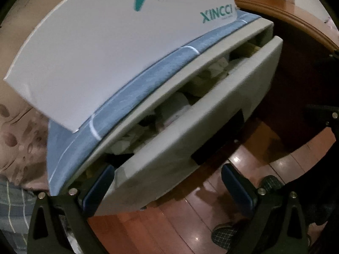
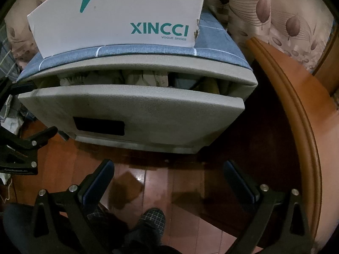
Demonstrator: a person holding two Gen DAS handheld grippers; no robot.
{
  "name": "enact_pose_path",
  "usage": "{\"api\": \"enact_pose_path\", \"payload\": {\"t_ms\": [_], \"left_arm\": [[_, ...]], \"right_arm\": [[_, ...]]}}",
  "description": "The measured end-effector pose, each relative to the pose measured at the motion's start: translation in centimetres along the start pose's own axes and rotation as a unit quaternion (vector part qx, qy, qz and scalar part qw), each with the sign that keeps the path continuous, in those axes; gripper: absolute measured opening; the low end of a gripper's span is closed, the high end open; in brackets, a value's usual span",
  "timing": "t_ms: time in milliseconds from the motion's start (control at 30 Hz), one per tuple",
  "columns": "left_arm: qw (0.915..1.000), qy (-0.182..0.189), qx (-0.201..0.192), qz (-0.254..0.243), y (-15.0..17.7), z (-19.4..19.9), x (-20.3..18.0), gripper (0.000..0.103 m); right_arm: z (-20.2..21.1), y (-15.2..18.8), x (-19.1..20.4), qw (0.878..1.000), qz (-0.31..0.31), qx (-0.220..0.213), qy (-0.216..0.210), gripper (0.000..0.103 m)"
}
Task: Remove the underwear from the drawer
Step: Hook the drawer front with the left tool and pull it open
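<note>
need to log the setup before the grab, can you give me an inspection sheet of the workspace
surface: glossy wooden floor under the unit, lamp glare on it.
job's things: grey drawer pulled partly out; pale folded clothes show in the gap. Which piece is underwear cannot be told.
clutter: white XINCCI shoe box on the blue cloth top.
grippers: left gripper open, its fingers astride the drawer's front corner, one finger at the gap. right gripper open, over bare floor, short of the drawer.
cables: nothing seen.
surroundings: leaf-print curtain, curved wooden furniture edge, a person's checked slippers.
</note>
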State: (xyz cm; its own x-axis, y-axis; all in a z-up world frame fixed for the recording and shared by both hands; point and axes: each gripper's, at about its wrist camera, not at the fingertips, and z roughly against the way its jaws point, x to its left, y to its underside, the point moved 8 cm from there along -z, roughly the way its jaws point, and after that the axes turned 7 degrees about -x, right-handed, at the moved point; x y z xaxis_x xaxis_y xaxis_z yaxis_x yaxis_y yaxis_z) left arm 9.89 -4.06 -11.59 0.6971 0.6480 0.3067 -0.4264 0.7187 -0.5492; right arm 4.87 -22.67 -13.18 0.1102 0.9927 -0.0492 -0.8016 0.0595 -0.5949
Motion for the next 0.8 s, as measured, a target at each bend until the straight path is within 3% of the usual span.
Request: {"api": "enact_pose_path", "payload": {"t_ms": [300,800], "left_arm": [[0.9999,0.010,0.001,-0.004,-0.2,-1.7,0.0,0.103],[0.9975,-0.023,0.030,-0.059,1.5,-4.3,-1.8,0.103]], "right_arm": [[0.0,-0.1,-0.1,1.000,-0.003,-0.001,0.003,0.102],[0.1,-0.4,-0.3,1.000,-0.010,-0.004,-0.001,0.102]]}}
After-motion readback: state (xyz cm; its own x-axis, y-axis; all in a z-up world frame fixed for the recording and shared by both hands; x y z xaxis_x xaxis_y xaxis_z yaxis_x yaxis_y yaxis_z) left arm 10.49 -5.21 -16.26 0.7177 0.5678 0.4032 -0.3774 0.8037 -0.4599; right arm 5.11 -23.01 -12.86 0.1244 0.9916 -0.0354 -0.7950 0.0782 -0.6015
